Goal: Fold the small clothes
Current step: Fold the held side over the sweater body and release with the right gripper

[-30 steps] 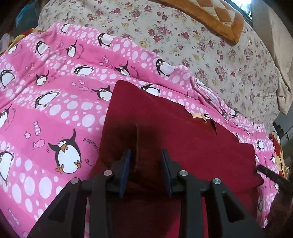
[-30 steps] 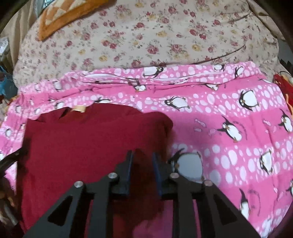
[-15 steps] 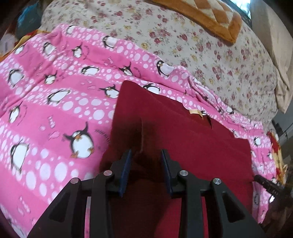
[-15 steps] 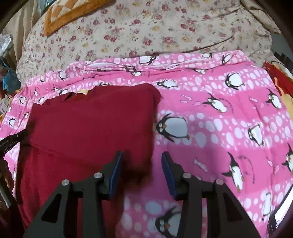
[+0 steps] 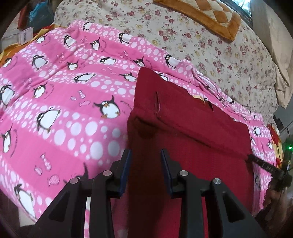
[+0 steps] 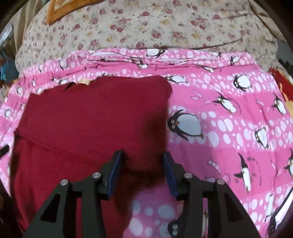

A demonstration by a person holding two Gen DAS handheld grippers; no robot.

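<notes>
Left gripper (image 5: pixel 144 161): narrow gap, pads clamped on the near-left edge of the red garment (image 5: pixel 192 128), cloth drawn up into a dark ridge running through the jaws.

Right gripper (image 6: pixel 142 164): jaws opening, roughly mid-width. Red cloth edge in the gap, pads clear of it on both sides, nothing gripped.

Garment lying on pink penguin blanket (image 5: pixel 64 109), top portion folded over toward the near side, fold edge running as a raised line across it. In the left wrist view, filling centre out to 3 o'clock. In the right wrist view, garment (image 6: pixel 91 119) filling centre out to 9 o'clock, blanket (image 6: pixel 228 128) bare from 1 to 5 o'clock.

Tan neck label (image 5: pixel 198 97) at the far edge, about 1 o'clock of centre.

Floral bedcover (image 5: pixel 201 45) beyond the blanket at 12 o'clock, orange quilted cushion (image 5: pixel 205 14) on it.
</notes>
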